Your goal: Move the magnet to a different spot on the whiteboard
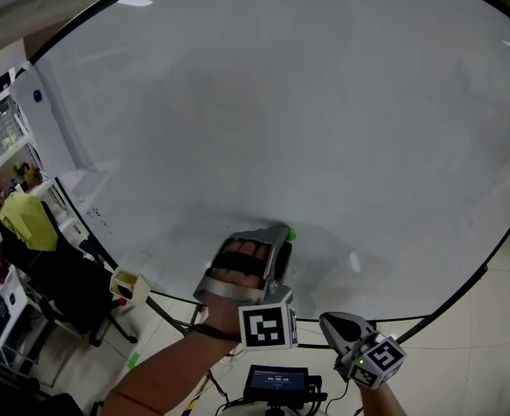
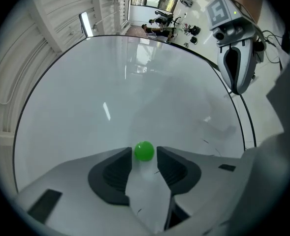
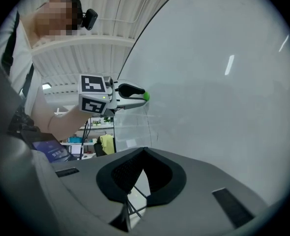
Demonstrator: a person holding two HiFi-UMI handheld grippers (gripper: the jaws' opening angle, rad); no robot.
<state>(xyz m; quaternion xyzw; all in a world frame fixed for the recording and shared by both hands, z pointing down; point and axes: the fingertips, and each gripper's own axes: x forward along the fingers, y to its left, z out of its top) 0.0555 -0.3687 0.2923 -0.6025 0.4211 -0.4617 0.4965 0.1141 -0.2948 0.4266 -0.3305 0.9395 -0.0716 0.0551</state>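
A small green ball magnet (image 2: 144,151) sticks to the whiteboard (image 2: 110,92) low down near its bottom edge. My left gripper (image 2: 144,150) is open, its two dark pads on either side of the magnet with a thin gap each way. In the head view the left gripper (image 1: 282,235) points at the board (image 1: 324,102) with the magnet (image 1: 291,233) at its tips. The right gripper view shows the same magnet (image 3: 145,96) at the left gripper's (image 3: 140,92) end. My right gripper (image 3: 144,150) is shut on nothing and hangs back from the board, lower right (image 1: 332,323).
The board's dark frame (image 1: 341,319) runs just below both grippers. A chair draped with yellow cloth (image 1: 28,221) and shelves stand at the left. A small box (image 1: 126,286) hangs at the board's lower left. A device with a lit screen (image 1: 276,380) sits below.
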